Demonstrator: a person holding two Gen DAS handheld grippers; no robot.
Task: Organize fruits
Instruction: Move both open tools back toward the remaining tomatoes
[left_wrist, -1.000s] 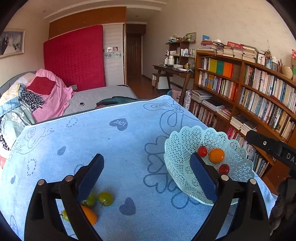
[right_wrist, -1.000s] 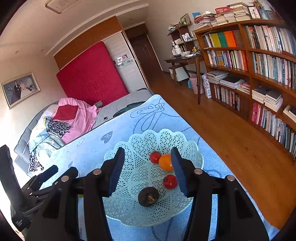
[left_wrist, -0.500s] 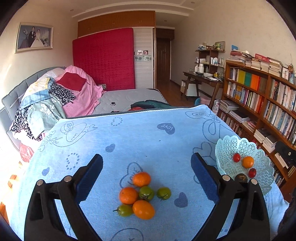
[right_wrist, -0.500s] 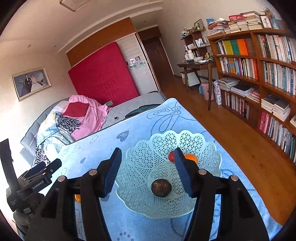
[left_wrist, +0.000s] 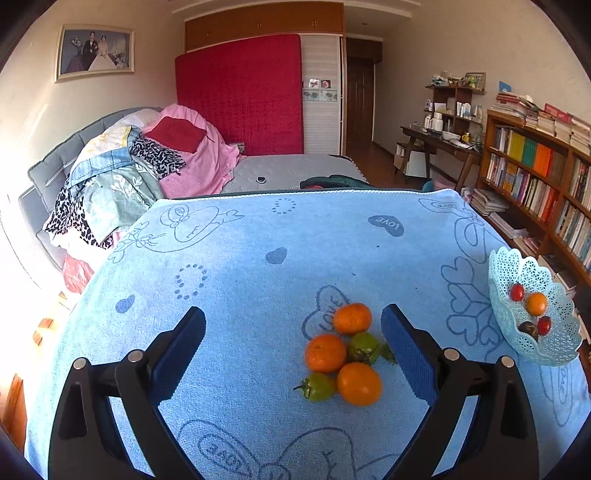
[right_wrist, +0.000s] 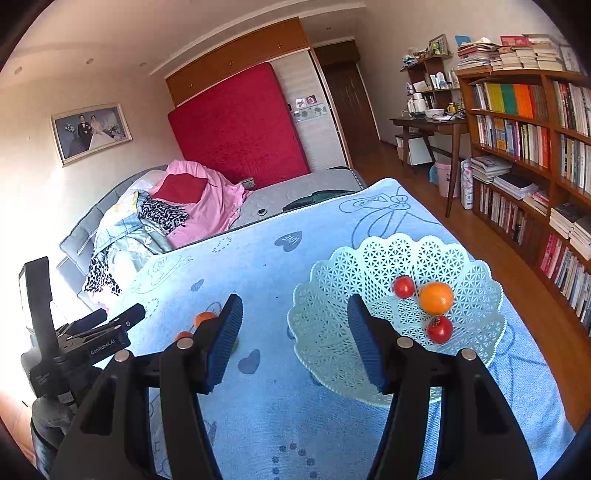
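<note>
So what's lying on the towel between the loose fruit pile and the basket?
Nothing; in the left wrist view, bare blue towel separates the fruit pile from the basket.

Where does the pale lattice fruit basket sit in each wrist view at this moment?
Left wrist view: basket at the far right edge, past the right finger, beside the loose fruit pile.
Right wrist view: basket right of centre, partly behind the right finger.
Shared landmark: the red mattress leaning against the back wall.

We see a pile of fruit (left_wrist: 341, 356) on the worktop (left_wrist: 240, 280), the basket (left_wrist: 532, 314) at its right edge holding more fruit.
</note>
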